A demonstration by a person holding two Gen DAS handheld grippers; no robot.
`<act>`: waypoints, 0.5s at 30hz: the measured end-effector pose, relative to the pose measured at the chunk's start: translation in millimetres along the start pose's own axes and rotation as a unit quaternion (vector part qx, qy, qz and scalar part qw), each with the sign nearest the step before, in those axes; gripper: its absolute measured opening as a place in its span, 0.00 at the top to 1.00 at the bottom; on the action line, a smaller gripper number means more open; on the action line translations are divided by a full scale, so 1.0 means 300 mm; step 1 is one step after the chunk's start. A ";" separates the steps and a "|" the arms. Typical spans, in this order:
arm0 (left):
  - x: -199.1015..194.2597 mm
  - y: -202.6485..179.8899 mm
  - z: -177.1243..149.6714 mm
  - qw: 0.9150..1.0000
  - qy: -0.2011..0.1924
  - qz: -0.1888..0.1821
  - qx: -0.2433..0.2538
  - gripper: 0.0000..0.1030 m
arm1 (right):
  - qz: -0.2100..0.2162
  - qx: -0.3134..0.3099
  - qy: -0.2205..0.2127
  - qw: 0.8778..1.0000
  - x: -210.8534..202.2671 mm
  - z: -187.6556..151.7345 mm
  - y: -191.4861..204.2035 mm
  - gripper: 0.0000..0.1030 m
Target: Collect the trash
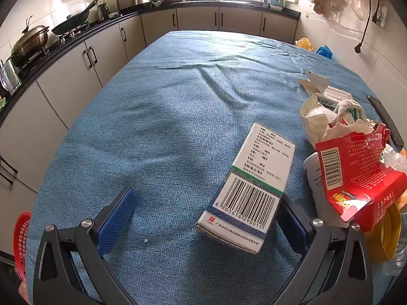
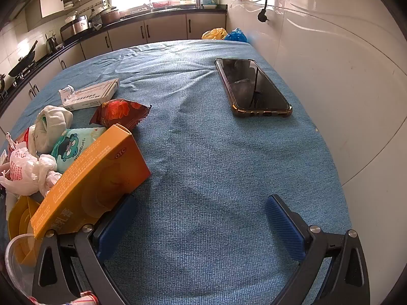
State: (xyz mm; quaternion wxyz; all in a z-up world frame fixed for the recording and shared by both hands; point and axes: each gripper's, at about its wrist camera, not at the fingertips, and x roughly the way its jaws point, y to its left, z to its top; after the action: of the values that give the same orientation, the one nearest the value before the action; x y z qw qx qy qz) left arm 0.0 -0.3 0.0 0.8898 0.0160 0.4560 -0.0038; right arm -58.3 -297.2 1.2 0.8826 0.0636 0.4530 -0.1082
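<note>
In the left wrist view my left gripper (image 1: 203,218) is open. A white and blue medicine box (image 1: 248,190) with a barcode lies between its fingers, close against the right one. A torn red carton (image 1: 356,178), crumpled white wrappers (image 1: 320,119) and a flat white box (image 1: 330,96) are heaped to the right. In the right wrist view my right gripper (image 2: 203,223) is open and empty. An orange OTC box (image 2: 94,180) leans by its left finger. A red snack wrapper (image 2: 119,111), a teal wipes pack (image 2: 73,145), white bags (image 2: 25,170) and a flat white box (image 2: 91,96) lie at the left.
The table is covered by a blue cloth (image 1: 178,101). A black phone (image 2: 251,86) lies on it near the white wall. A red basket (image 1: 21,241) shows at the table's left edge. Kitchen counters with pans (image 1: 30,40) run along the left and back.
</note>
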 end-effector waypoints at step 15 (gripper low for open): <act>-0.001 -0.005 0.002 1.000 -0.001 -0.001 -0.001 0.00 | -0.002 -0.002 0.000 1.000 -0.001 0.000 0.001 0.00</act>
State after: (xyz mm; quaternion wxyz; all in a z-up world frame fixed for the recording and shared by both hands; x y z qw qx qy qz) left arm 0.3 -1.7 0.5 0.8901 0.0151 0.4555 -0.0043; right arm -58.3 -297.1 1.5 0.8824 0.0609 0.4536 -0.1095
